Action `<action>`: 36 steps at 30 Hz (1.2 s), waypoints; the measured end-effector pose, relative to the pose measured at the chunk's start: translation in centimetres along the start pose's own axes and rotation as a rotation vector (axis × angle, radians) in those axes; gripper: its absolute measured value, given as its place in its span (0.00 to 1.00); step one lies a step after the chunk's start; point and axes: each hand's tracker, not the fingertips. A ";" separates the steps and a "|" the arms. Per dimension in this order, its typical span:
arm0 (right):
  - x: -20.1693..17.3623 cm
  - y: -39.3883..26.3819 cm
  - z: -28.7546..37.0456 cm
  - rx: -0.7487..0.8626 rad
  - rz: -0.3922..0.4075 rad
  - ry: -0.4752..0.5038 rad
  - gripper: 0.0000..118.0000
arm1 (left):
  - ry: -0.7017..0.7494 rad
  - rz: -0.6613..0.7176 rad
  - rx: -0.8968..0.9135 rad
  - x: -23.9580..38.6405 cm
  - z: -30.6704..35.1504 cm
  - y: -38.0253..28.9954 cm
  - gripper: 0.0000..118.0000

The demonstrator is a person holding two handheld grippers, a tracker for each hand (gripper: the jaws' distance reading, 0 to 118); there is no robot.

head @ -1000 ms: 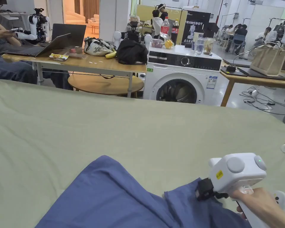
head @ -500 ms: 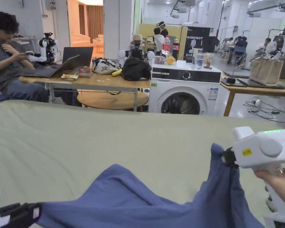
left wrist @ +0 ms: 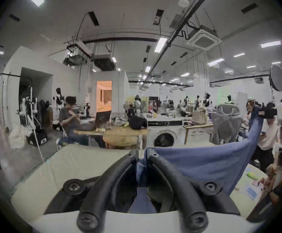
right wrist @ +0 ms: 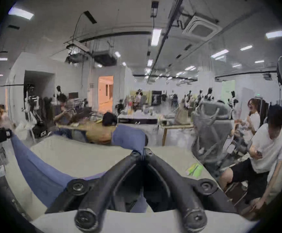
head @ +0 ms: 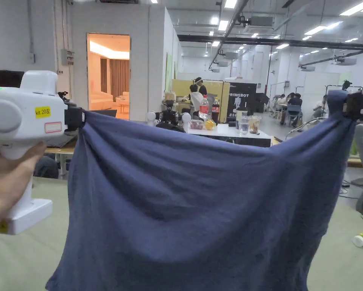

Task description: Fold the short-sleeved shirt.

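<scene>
I am holding the blue shirt (head: 199, 204) spread in the air, left gripper (head: 78, 118) and right gripper (head: 351, 104) each pinching an upper corner.

A yellow sticker (head: 42, 112) on the left gripper (head: 75, 118) read "kit 20", and a black banner (head: 241, 99) behind read "PRIMEBOT".

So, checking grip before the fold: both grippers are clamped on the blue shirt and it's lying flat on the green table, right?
Not flat: the head view shows the blue shirt lifted, hanging spread between the left gripper and right gripper. Both are clamped on it.
</scene>
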 end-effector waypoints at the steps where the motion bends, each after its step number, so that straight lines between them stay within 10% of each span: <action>1: -0.3 1.3 -0.8 0.012 0.025 -0.026 0.00 | 0.015 0.000 0.013 -0.1 -0.8 1.3 0.02; 21: -5.3 17.0 -14.0 0.171 0.026 -0.057 0.00 | 0.130 0.008 0.067 -2.7 -12.1 6.7 0.02; 36: -4.7 1.9 -10.2 -0.010 0.029 0.026 0.00 | 0.083 0.089 -0.141 -2.8 -9.9 -9.5 0.02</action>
